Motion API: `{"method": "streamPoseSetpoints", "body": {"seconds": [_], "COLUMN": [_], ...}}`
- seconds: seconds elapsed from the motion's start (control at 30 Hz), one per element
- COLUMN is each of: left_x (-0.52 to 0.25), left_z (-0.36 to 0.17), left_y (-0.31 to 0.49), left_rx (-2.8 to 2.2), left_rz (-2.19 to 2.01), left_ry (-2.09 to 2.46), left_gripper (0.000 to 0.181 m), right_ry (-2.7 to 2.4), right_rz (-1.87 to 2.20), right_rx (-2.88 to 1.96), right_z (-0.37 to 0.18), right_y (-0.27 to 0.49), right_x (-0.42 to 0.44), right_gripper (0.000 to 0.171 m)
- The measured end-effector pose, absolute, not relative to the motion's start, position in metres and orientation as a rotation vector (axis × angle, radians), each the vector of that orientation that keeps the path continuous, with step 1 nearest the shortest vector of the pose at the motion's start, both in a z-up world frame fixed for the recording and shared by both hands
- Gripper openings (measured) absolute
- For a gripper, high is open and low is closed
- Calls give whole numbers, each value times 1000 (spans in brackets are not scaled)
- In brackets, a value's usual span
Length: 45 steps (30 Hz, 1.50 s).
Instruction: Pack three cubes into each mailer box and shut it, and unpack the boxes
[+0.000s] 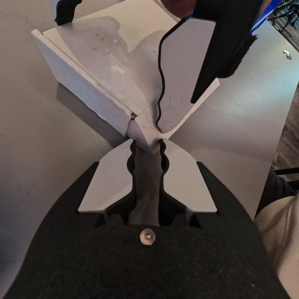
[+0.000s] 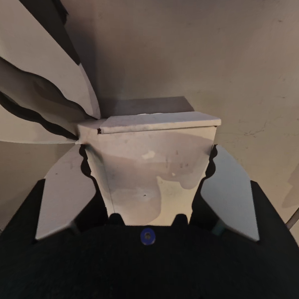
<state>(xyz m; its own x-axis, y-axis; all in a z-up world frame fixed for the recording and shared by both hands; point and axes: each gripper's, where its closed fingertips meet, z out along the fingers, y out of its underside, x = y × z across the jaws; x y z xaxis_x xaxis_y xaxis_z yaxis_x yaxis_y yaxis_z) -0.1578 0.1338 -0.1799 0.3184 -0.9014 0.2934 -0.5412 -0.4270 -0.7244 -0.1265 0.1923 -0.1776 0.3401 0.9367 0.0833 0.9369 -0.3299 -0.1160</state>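
Observation:
A shut white mailer box (image 1: 100, 64) is held over the grey table (image 1: 24, 145), tilted, with a shadow under it. My left gripper (image 1: 147, 143) is shut on the box's near corner. My right gripper (image 2: 148, 152) straddles the box (image 2: 129, 169) across its width, with both pads pressed on its sides. The right gripper's black-backed fingers (image 1: 210, 64) show in the left wrist view at the box's far side. The left gripper (image 2: 76, 135) shows in the right wrist view, pinching the box's left corner. The lid flap (image 2: 153, 124) lies closed. No cubes are in view.
The table's right edge (image 1: 275, 129) runs diagonally, with patterned carpet (image 1: 289, 123) beyond it. A metal screw (image 1: 287, 55) sits in the tabletop at the far right. A person's light sleeve (image 1: 281, 234) is at the lower right.

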Motion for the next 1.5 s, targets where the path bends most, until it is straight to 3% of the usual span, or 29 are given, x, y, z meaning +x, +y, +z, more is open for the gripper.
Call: {"method": "streamPoseSetpoints", "body": {"seconds": [0.43, 0.53, 0.67, 0.83, 1.1, 1.2, 1.3, 1.43, 1.5], "left_x": [-155, -159, -162, -163, -160, -160, -161, -160, -160], "left_z": [-181, -181, -177, -178, -183, -184, -183, -179, -178], "left_y": [136, 140, 144, 147, 145, 144, 142, 140, 140], "left_rx": [-2101, -2100, -2094, -2111, -2108, -2101, -2095, -2080, -2083], "left_rz": [-900, -898, -943, -947, -876, -858, -868, -926, -956], "left_ry": [1231, 1216, 1185, 1177, 1221, 1232, 1239, 1242, 1234], "left_gripper": [26, 26, 27, 26, 26, 27, 27, 27, 27], "right_ry": [-1686, -1579, -1533, -1507, -1397, -1243, -891, -679, -554], "right_rz": [-10, 81, 83, -80, -115, -133, -25, 362, 305], "right_rx": [-2406, -2364, -2402, -2454, -2513, -2518, -2559, -2394, -2340], "right_z": [-175, -151, -127, -142, -161, -135, -106, -126, -152], "right_y": [195, 195, 176, 152, 145, 145, 125, 70, 61], "right_x": [-124, -119, -71, -24, -23, -16, -10, -61, -65], "right_gripper": [138, 130, 132, 140, 146, 131, 93, 88, 88]}}
